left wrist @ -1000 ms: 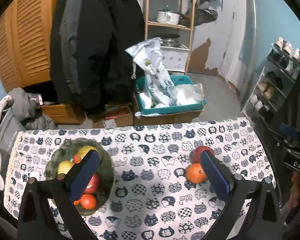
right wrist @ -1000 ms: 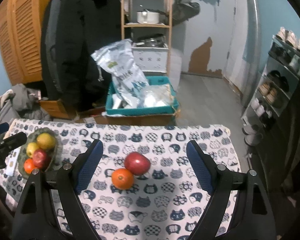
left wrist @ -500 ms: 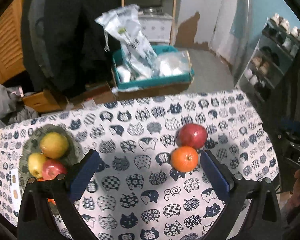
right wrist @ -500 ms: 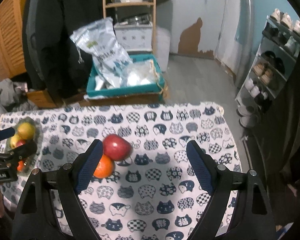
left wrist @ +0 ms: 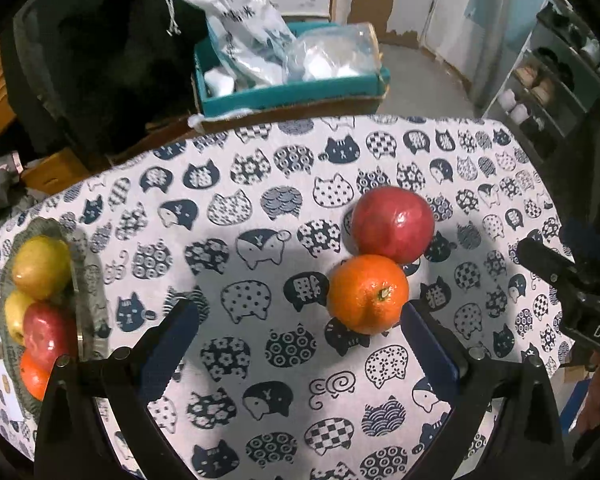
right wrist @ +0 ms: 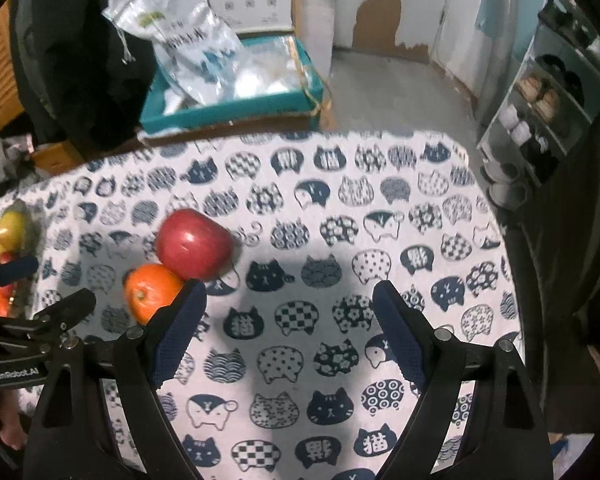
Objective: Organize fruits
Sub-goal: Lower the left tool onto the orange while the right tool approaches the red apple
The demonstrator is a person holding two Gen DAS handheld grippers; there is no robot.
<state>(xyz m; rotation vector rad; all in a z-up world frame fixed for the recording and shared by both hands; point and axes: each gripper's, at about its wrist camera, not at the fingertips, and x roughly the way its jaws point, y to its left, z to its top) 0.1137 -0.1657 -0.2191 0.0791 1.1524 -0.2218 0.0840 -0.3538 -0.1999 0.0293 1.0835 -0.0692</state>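
Observation:
On the cat-print tablecloth (left wrist: 260,184) an orange (left wrist: 367,294) lies touching a red apple (left wrist: 392,224) behind it. My left gripper (left wrist: 299,310) hangs open above the cloth with nothing between its fingers; the orange sits just past its right fingertip. At the left edge a grey-green plate (left wrist: 52,224) holds yellow apples (left wrist: 40,266), a red apple and an orange. My right gripper (right wrist: 289,289) is open over bare cloth. In its view the orange (right wrist: 152,294) and red apple (right wrist: 194,242) lie just outside its left finger (right wrist: 180,320). The left gripper's tip (right wrist: 20,268) shows at the far left there.
Beyond the table's far edge a teal box (left wrist: 292,92) with plastic bags stands on the floor, and dark coats (left wrist: 100,40) hang at the left. A shoe rack (left wrist: 548,80) stands at the right. A person's hand (right wrist: 4,428) grips the left tool.
Both grippers have come down toward the table and tipped further downward. The left view swung from the plate to the orange and red apple, which look larger. Jaws unchanged.

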